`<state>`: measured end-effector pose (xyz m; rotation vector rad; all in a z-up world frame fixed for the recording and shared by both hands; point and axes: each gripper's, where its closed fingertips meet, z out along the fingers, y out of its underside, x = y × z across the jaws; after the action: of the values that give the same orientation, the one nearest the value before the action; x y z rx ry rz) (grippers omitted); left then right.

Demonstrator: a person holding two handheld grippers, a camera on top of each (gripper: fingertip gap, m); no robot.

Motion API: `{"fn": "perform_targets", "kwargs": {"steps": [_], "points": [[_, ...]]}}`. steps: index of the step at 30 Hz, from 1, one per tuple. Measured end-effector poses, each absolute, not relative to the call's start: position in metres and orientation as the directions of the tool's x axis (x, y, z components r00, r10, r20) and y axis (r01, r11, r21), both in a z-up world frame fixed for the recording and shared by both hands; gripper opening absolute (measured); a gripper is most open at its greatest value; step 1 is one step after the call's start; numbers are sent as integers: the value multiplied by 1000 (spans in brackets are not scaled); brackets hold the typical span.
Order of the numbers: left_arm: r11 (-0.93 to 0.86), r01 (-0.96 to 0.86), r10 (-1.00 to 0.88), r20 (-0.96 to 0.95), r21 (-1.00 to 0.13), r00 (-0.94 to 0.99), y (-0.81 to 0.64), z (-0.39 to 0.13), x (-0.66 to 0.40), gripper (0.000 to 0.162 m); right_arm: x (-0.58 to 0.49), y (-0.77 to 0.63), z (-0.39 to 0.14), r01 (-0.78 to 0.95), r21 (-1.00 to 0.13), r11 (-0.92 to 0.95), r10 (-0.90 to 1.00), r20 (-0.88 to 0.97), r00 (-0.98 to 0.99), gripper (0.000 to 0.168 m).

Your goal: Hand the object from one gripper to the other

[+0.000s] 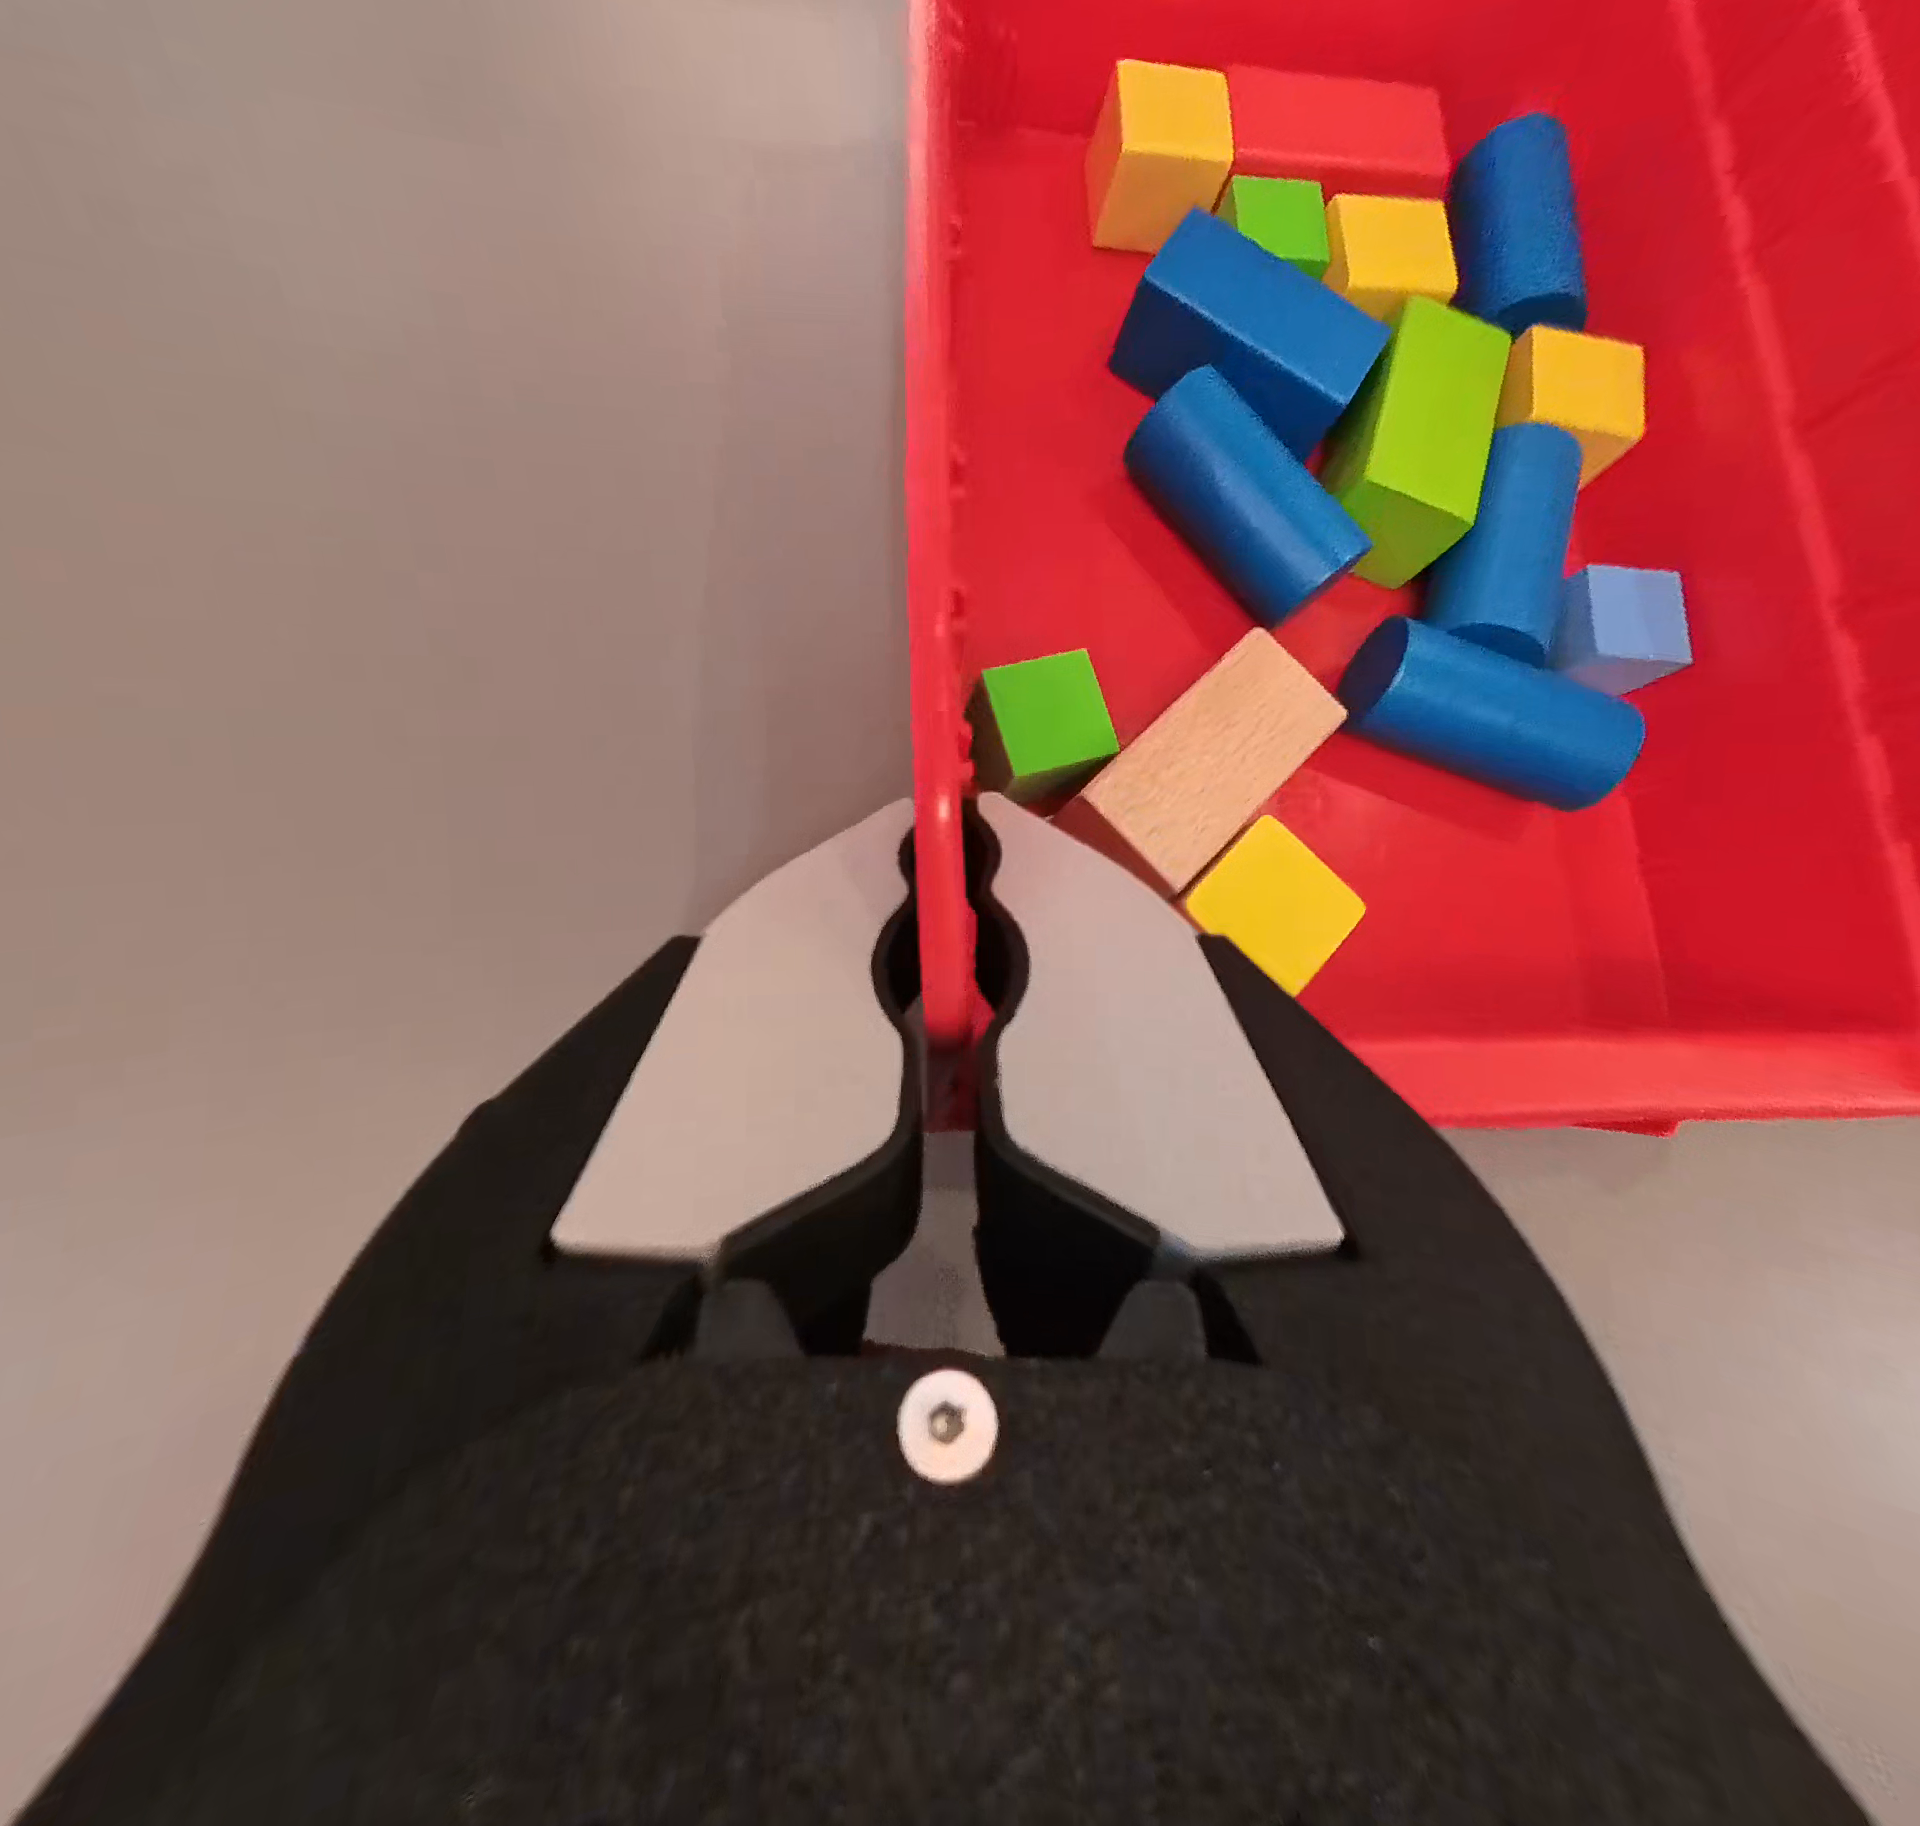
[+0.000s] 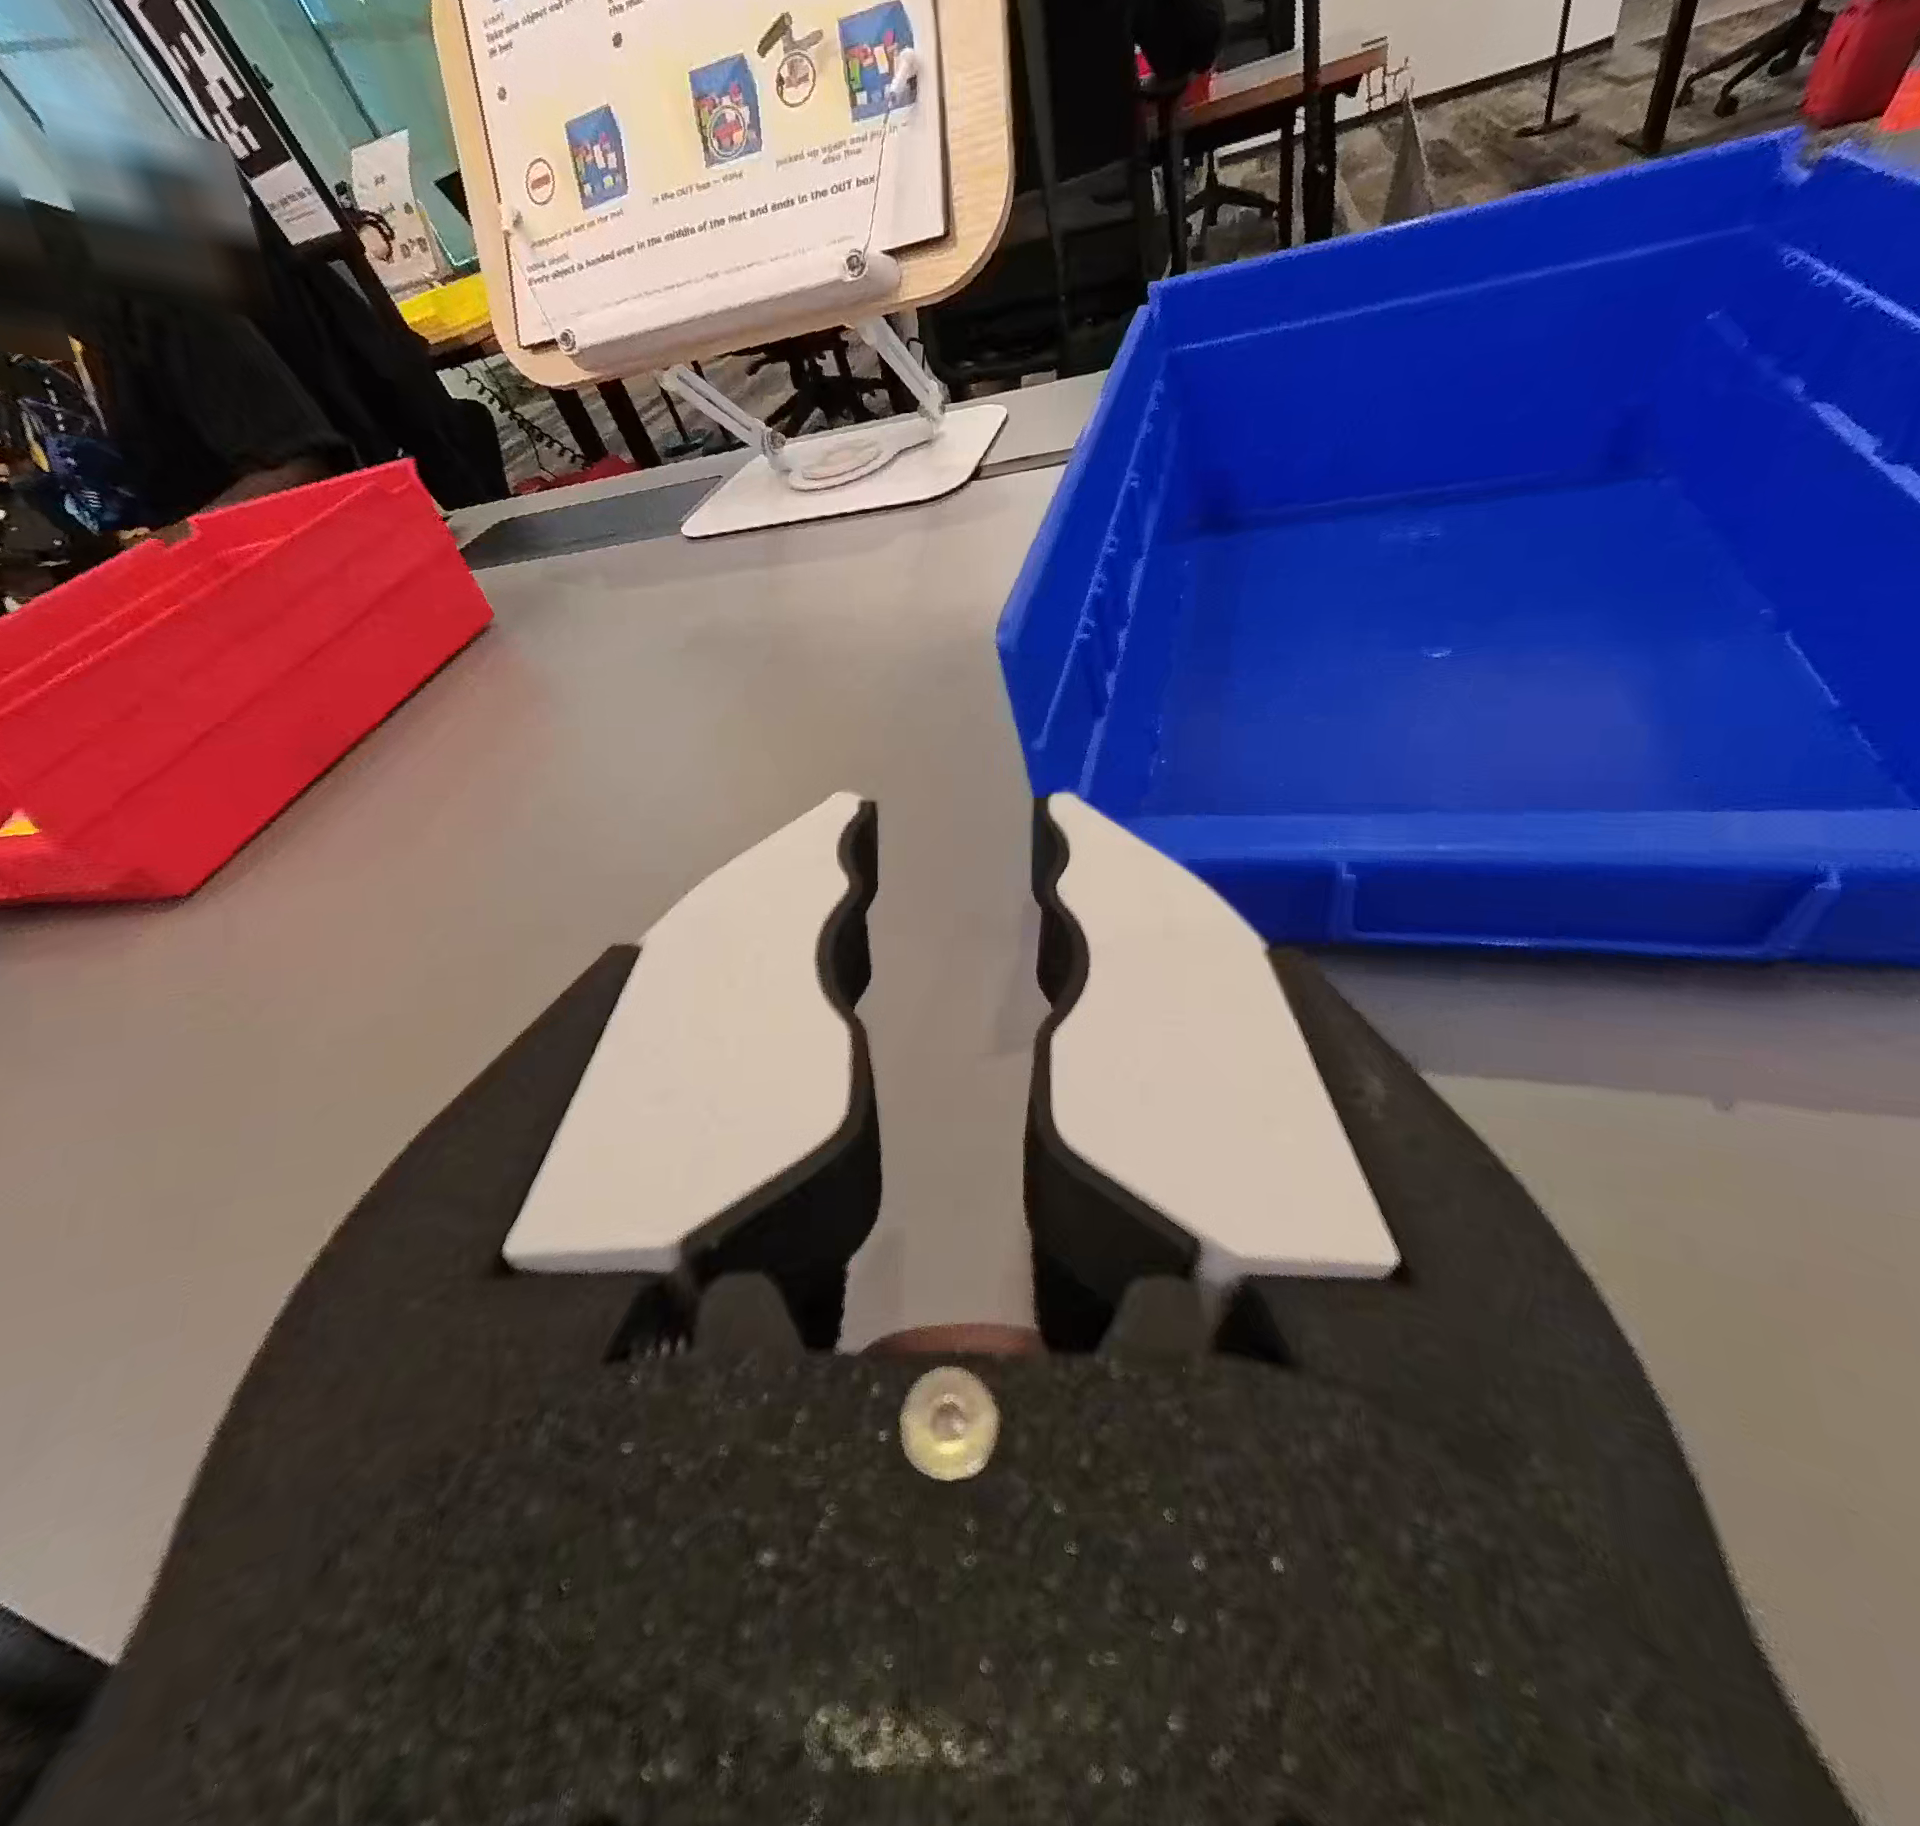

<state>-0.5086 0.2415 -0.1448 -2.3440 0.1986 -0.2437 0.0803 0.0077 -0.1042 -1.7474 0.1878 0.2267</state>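
Grey matte tabletop (image 1: 416, 426) fills the left wrist view's left half; a red plastic bin (image 1: 1766, 529) takes the right half. Left gripper (image 1: 948, 810): jaws closed down on the bin's thin red side wall, one finger outside, one inside, so it grips the bin, not a block. Loose wooden blocks lie on the bin floor, fwd and right of the jaws. Nearest: small green wooden cube (image 1: 1044, 722), just beside the inner fingertip; plain beech rectangular block (image 1: 1210, 758), long axis running diagonally away to the right; yellow wooden cube (image 1: 1276, 898), touching the beech block's near end. Farther fwd, a heap of blue cylinders (image 1: 1242, 493), green, yellow and red blocks.

Right wrist view: same grey table, w/ office chairs and an instruction board on a white stand (image 2: 727, 114) behind. Right gripper (image 2: 954, 810): jaws parted, nothing between them, hovering low over the table. Empty blue plastic bin (image 2: 1507, 633) sits fwd-right of the jaws; red bin fwd-left, well apart.

Judgement: no block picked yet; left gripper is far nearer the blocks, so pickup falls to it, after freeing the wall and shifting right.
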Motion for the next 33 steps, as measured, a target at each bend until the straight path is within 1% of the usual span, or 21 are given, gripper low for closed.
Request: {"fn": "perform_targets", "kwargs": {"steps": [5, 9, 10, 11, 13, 15, 18, 20, 21, 23, 26, 27, 29, 31, 33], "points": [[-708, -57, -199, 122, -704, 972, 249, -145, -509, 4, 76, 10, -104, -202, -960, -192, 2, -206, 978, 28], [-693, 5, -197, 196, -721, 961, 247, -143, -504, 5, 74, 10, -101, -145, -973, -181, 4, -148, 989, 29], [-681, 9, -216, 212, -733, 953, 246, -141, -502, 5, 74, 10, -101, -119, -976, -181, 10, -123, 992, 31], [-664, 10, -235, 221, -748, 947, 243, -136, -501, 11, 75, 9, -102, -83, -979, -188, 18, -88, 996, 35], [-622, 18, -250, 220, -783, 943, 233, -115, -500, 40, 89, 9, -107, -3, -973, -229, 5, -4, 1000, 37], [-561, -15, -270, 166, -828, 949, 219, -79, -506, 46, 122, 9, -103, -19, -952, -306, -72, 3, 997, 41], [-396, -3, -307, 129, -918, 943, 200, -11, -498, 48, 160, 16, -72, -55, -963, -263, -99, -30, 995, 45], [-309, 38, -350, 151, -950, 925, 187, 16, -476, 50, 189, 26, -60, -51, -963, -264, -151, -11, 988, 47], [-290, 47, -364, 156, -956, 918, 183, 18, -463, 50, 200, 32, -57, -46, -966, -254, -175, -1, 985, 47], [-302, 29, -361, 143, -953, 922, 179, -1, -441, 51, 214, 44, -59, -78, -976, -201, -208, -36, 977, 47], [-287, 28, -332, 127, -958, 935, 177, -46, -420, 51, 214, 43, -79, -229, -967, -108, -226, -200, 953, 47], [-278, 31, -333, 127, -960, 934, 174, -60, -415, 51, 210, 39, -87, -239, -965, -110, -214, -212, 954, 47], [-255, -1, -313, 81, -967, 946, 169, -86, -413, 51, 211, 30, -96, -208, -967, -147, -231, -171, 958, 45], [-260, -37, -323, 50, -965, 945, 166, -86, -409, 51, 212, 28, -90, -197, -972, -127, -229, -164, 959, 45], [-193, -27, -340, 41, -981, 940, 167, -76, -404, 50, 213, 30, -90, -198, -973, -119, -229, -168, 959, 45]]}}
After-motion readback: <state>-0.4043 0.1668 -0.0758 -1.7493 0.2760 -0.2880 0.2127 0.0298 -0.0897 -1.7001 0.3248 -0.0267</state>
